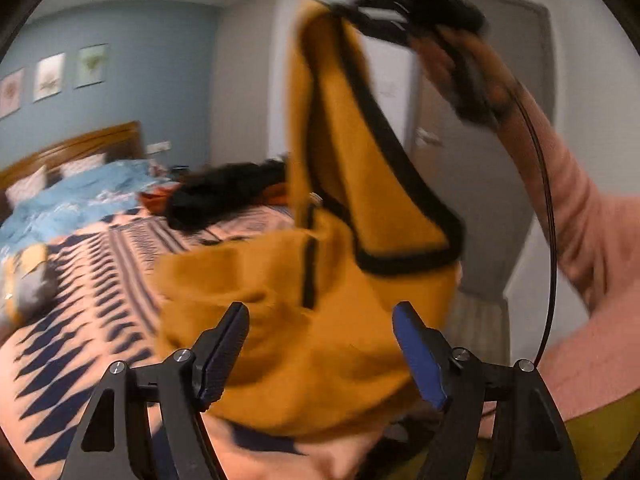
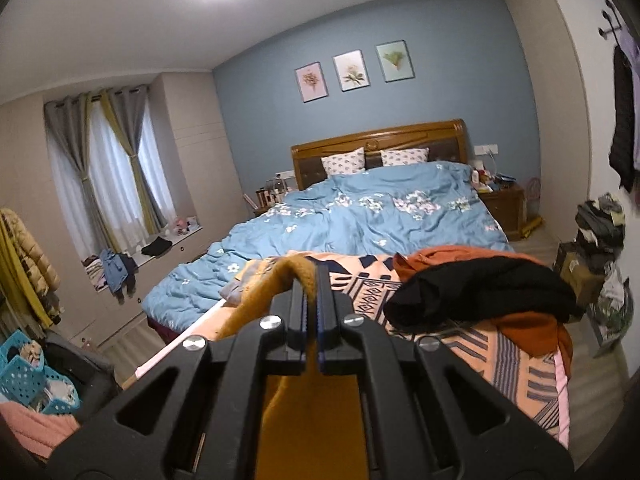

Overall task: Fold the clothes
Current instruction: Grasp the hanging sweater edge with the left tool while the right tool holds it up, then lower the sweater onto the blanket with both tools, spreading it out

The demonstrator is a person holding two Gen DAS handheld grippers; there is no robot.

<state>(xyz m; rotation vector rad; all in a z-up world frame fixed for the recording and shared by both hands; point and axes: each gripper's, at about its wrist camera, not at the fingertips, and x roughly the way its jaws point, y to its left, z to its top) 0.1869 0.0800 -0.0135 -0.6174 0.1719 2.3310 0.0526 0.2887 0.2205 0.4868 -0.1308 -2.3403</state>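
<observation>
We lift the mustard garment (image 1: 372,184) above the bed (image 2: 520,364).

Our right gripper (image 2: 311,280) pinches its top edge, jaws clamped together on the cloth; our left gripper (image 1: 320,354) waits with jaws apart before its lower folds.

Left gripper (image 1: 320,354): black frame, silver screws, blue-padded jaws; right gripper (image 2: 311,300) alike; pink sleeve (image 1: 580,216); thin black cable (image 1: 550,208).
</observation>
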